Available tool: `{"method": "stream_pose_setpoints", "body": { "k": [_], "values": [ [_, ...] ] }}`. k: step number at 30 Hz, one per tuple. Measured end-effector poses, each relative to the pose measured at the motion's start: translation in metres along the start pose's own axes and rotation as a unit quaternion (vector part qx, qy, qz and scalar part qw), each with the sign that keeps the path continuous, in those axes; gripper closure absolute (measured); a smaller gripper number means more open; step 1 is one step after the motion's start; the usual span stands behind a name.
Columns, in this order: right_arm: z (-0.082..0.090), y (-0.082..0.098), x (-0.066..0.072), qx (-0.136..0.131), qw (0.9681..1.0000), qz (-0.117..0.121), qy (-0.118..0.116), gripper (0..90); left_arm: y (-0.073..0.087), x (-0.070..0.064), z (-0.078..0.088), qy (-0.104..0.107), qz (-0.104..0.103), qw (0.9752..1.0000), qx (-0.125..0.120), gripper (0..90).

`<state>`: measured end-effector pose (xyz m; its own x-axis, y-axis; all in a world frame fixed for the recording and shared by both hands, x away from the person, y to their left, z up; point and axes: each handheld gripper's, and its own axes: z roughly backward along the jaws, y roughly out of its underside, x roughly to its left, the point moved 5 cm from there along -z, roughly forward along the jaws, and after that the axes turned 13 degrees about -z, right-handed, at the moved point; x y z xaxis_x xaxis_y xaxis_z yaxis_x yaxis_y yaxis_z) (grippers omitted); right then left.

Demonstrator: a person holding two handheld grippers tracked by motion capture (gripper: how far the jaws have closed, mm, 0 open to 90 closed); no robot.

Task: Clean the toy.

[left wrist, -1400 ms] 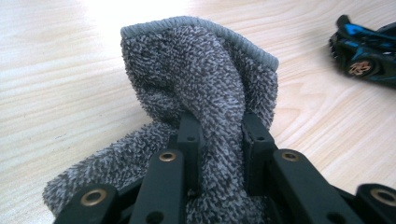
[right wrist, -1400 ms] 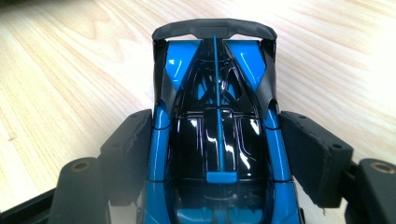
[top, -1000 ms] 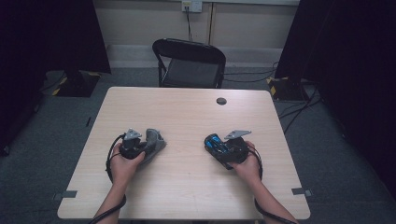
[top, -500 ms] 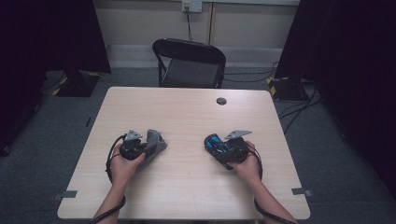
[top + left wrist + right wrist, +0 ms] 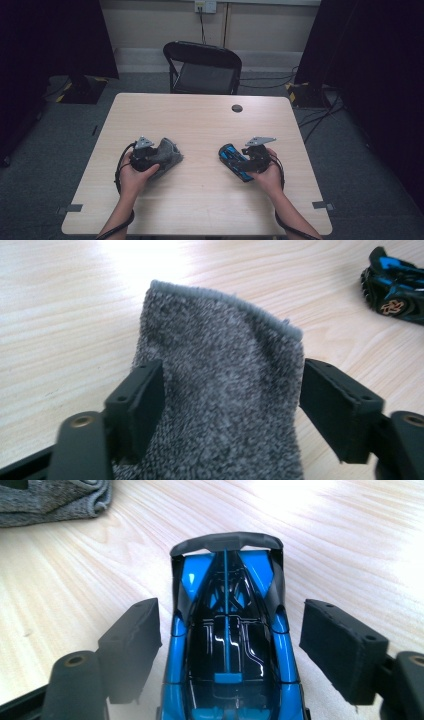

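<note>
Since the earlier frame almost nothing has changed place: both hands rest at the same spots, and only the jaws have moved. Those of the left hand-held gripper [image 5: 162, 156] have just been opening, and those of the right hand-held gripper [image 5: 234, 159] have opened a little further too.

The pale wooden surface [image 5: 200, 125] carries everything, with a black folding chair [image 5: 202, 67] behind its far edge and a small dark round thing [image 5: 237, 108] near that edge.

The grey sock [image 5: 220, 390] lies on the left half of the surface, between the left jaws. They now stand apart. The left pad seems to touch the cloth only lightly, and the right pad is clear of it, so the sock is not clamped.

The blue and black toy car [image 5: 227, 645] sits on the right half, well apart from the sock. The right jaws stand apart on both sides of its body, with a gap at each pad, so it is not held.

The risks, as I judge them: the soft sock may fold or cling to a pad when the hand lifts, and so be dragged. The car has wheels and a smooth, shiny shell, so a push from one pad alone may make it roll away or turn.
</note>
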<state>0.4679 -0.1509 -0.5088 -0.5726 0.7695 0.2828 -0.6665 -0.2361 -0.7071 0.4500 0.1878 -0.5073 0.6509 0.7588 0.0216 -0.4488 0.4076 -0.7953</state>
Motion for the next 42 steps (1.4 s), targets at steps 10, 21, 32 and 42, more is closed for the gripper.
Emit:
{"method": "stream_pose_setpoints", "body": {
  "k": [10, 21, 32, 42],
  "values": [
    [0.006, -0.006, 0.004, -0.02, 0.9988, -0.006, -0.043, 13.5, -0.005, -0.005, 0.007, 0.008, -0.01, 0.9999, -0.004, 20.8],
    [0.014, -0.011, 0.011, -0.029, 0.9979, 0.006, -0.058, 8.7, -0.013, -0.018, 0.021, 0.039, -0.03, 0.9986, -0.018, 16.3],
    [0.027, -0.004, 0.01, -0.022, 0.9977, 0.021, -0.061, 0.5, -0.004, -0.025, 0.035, 0.046, -0.038, 0.9982, -0.007, 16.5],
    [0.039, 0.007, 0.007, -0.025, 0.9975, 0.029, -0.06, 0.0, 0.017, -0.018, 0.05, 0.034, -0.043, 0.9984, 0.012, 16.6]
  ]
}}
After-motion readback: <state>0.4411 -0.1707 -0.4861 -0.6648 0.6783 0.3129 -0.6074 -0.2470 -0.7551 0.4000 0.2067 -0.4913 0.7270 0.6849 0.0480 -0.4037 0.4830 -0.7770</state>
